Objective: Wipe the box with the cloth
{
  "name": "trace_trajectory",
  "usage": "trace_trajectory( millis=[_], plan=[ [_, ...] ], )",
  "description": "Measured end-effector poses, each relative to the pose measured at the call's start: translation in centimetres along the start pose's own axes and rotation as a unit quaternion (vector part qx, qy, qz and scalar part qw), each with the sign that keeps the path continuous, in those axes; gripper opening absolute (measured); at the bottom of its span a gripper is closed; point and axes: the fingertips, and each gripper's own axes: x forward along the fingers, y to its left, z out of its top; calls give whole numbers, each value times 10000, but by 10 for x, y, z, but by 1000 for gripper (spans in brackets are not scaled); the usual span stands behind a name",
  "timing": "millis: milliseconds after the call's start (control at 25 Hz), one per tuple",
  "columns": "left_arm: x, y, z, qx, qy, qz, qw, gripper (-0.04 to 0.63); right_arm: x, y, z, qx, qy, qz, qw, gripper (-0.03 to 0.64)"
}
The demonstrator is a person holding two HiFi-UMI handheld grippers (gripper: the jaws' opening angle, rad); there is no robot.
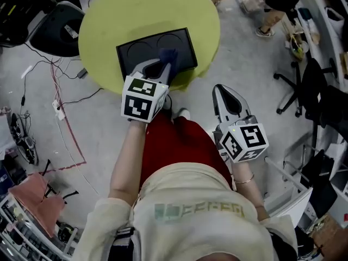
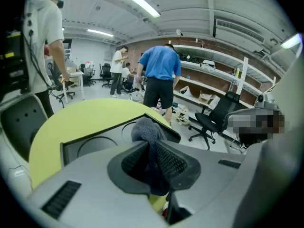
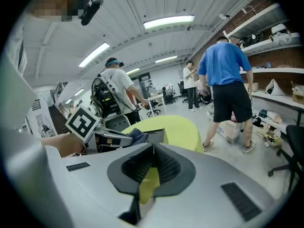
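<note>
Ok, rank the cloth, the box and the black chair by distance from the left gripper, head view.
1. cloth, pinched in the left gripper itself.
2. box, just beneath it on the table.
3. black chair, off left, past the table.

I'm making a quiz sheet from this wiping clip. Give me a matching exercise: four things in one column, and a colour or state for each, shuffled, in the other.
1. cloth
2. box
3. table
4. right claw

A. yellow-green
B. shut, holding nothing, off the table
C. black, lying on the table
D. blue-grey, pinched in the left claw

Pairs: 1-D, 2-C, 3-A, 4-B.
</note>
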Motion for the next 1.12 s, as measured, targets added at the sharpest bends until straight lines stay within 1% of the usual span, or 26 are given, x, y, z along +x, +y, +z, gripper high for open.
trace_trajectory(
  millis=[280,440,600,800,920,1040,1120],
  plan=[
    [-46,48,-26,-348,-27,596,9976,58,30,44,2,-275,156,557,9979,38],
    [-71,68,-42,-504,-46,886,9948,58,38,66,1,-406,195,755,9961,38],
    [-97,79,-56,-582,-83,1120,9920,58,37,84,0,-489,185,914,9944,38],
    [-125,81,-61,-548,-183,1473,9874,58,22,85,-3,-513,103,898,9946,38],
    [-137,74,-58,-492,-295,1623,9851,58,11,81,-7,-514,52,845,9951,38],
    [-139,55,-50,-382,-380,1626,9852,58,-1,72,-13,-522,37,806,9954,38],
    [-137,39,-40,-261,-448,1546,9866,60,-8,68,-17,-535,34,781,9955,38]
  ],
)
